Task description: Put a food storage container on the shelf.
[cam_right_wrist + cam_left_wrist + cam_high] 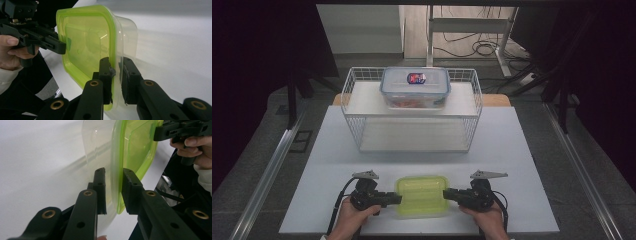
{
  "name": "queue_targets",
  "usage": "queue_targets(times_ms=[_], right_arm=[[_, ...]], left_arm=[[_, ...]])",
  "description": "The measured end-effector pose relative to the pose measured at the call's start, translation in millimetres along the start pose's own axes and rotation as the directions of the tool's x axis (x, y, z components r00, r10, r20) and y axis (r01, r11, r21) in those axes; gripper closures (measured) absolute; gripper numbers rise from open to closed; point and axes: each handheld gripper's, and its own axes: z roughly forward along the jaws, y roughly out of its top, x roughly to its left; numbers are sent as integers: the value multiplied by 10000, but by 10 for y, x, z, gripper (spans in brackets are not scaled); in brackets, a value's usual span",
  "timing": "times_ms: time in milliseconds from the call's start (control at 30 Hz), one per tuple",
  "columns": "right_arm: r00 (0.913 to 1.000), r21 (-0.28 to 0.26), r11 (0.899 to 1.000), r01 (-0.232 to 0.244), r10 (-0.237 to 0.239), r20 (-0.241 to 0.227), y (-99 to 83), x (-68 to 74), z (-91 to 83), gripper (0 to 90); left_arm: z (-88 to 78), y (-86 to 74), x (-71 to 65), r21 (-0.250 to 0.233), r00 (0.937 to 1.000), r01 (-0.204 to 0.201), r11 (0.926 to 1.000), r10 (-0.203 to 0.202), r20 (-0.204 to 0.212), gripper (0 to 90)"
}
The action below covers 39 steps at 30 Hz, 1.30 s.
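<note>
A clear food box with a lime-green lid sits on the white table near its front edge. My left gripper is at the box's left end and my right gripper at its right end, both lying level. In the left gripper view the jaws straddle the lid's rim. One pad lies against the green lid, and a thin gap shows at the other. The right gripper's jaws also straddle the rim of the box, with a sliver of space at the far pad.
A white wire rack stands at the middle of the table behind the box. On its upper shelf rests a clear box with a blue-rimmed lid and reddish contents. Metal rails run along both table sides. Cables lie on the floor beyond.
</note>
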Motion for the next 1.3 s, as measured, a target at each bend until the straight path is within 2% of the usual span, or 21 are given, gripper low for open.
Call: queue_targets(times_ms=[600, 1033, 1300], right_arm=[[9993, -327, 9989, 349, -353, -113, 45, 88, -61, 791], [9970, -537, 9956, 768, -772, -49, 121, 180, -102, 790], [9947, -670, 9925, 1023, -1023, 33, 172, 214, -137, 790]], left_arm=[[-89, 19, -15, -390, 9996, -138, 9991, 147, 227, 764], [-190, 94, -74, -542, 9980, -626, 9966, 627, 14, 764], [-228, 162, -102, -633, 9966, -823, 9946, 826, 27, 766]])
